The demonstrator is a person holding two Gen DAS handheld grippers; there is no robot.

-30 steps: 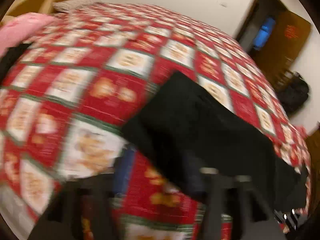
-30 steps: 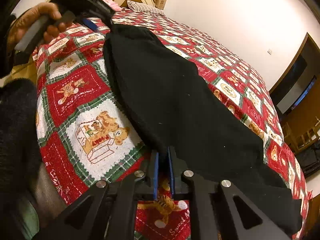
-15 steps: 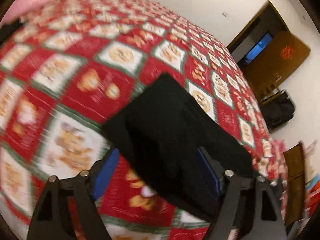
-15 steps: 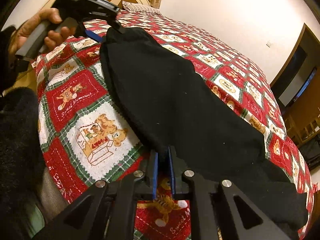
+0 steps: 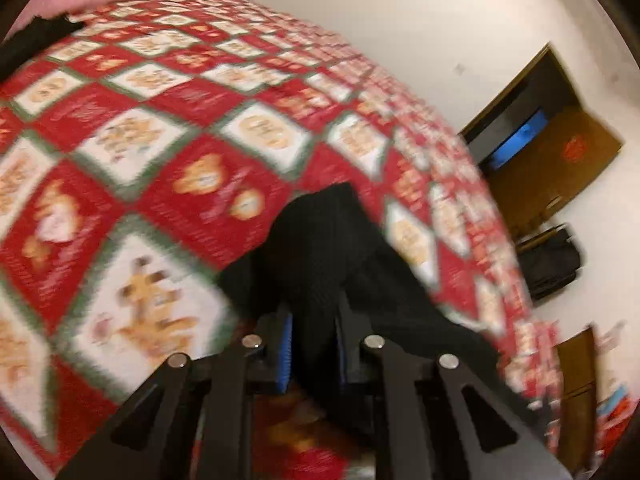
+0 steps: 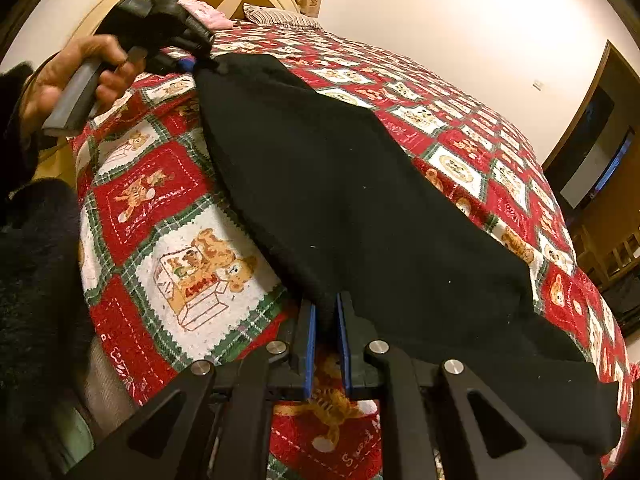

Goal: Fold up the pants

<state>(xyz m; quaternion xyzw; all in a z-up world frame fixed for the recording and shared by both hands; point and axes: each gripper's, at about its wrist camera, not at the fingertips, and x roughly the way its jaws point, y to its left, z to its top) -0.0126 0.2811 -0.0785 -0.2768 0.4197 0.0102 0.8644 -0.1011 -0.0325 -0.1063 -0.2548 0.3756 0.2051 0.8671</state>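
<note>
With both ends of the black pants pinched, I reckon the step in hand, lifting one end over to the other, goes best if the two grippers rise together and keep the cloth taut, so it does not sag or twist across the quilted bed. The right gripper has its jaws nearly closed on the near edge of the pants, the fabric spreading forward from between the blue pads. The left gripper, narrowly parted, has a bunched fold of the far end wedged between its jaws.
</note>
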